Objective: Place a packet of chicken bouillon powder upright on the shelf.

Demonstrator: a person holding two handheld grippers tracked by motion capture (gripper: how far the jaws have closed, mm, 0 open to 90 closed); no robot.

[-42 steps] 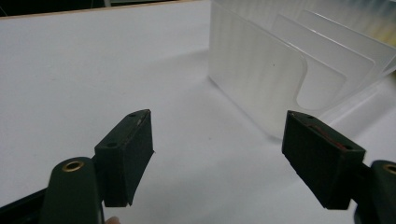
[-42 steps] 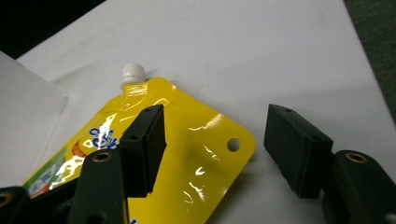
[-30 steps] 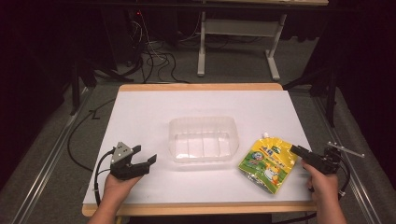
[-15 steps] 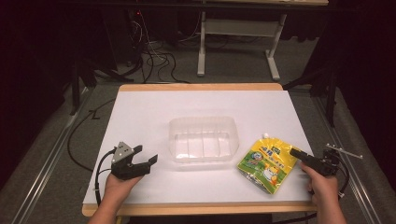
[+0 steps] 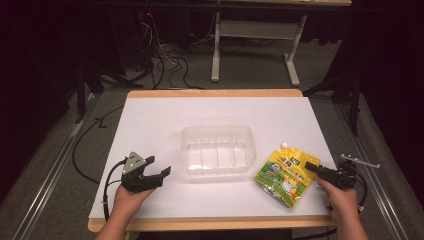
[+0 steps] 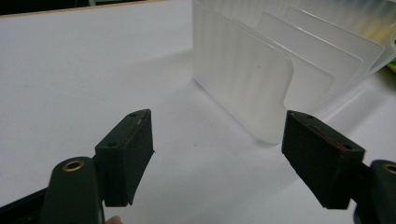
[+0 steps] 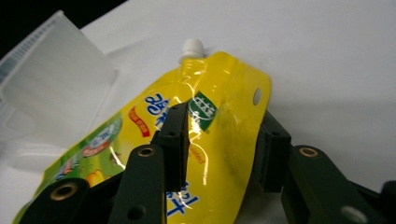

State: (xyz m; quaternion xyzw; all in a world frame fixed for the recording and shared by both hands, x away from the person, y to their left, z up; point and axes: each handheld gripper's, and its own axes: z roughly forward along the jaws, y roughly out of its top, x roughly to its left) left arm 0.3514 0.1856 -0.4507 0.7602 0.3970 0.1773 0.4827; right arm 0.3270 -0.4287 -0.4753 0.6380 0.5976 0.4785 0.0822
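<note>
Table: your white work surface (image 5: 165, 120) carries two items, a clear plastic container (image 5: 218, 149) near the middle and a yellow spouted pouch (image 5: 282, 175) lying flat just to its right.

Container: it sits upright and open-topped, with ribbed walls and nothing visible inside; in the left gripper view its near corner (image 6: 243, 74) stands just ahead of the jaws, apart from them.

Pouch: its white cap (image 7: 192, 45) points away from you, toward the far edge, and the pouch body lies near the container's right wall (contact cannot be confirmed from above).

Right gripper: your right gripper (image 5: 320, 171) meets the pouch at its right edge. In the right gripper view (image 7: 223, 140) the jaws straddle the upper part of the pouch, one on each side of the film. They are narrowed around it, but whether the pads are actually pressing cannot be told.

Left gripper: your left gripper (image 5: 150, 175) rests low by the table's near-left area, jaws spread wide with nothing between them (image 6: 217, 158), aimed at the container.

Judged purpose: the straddle suggests a pinch on the pouch's thin edge for lifting; the open left gripper appears placed to steady the container.

Risk: the glossy film may slip or buckle if gripped by the edge alone.
</note>
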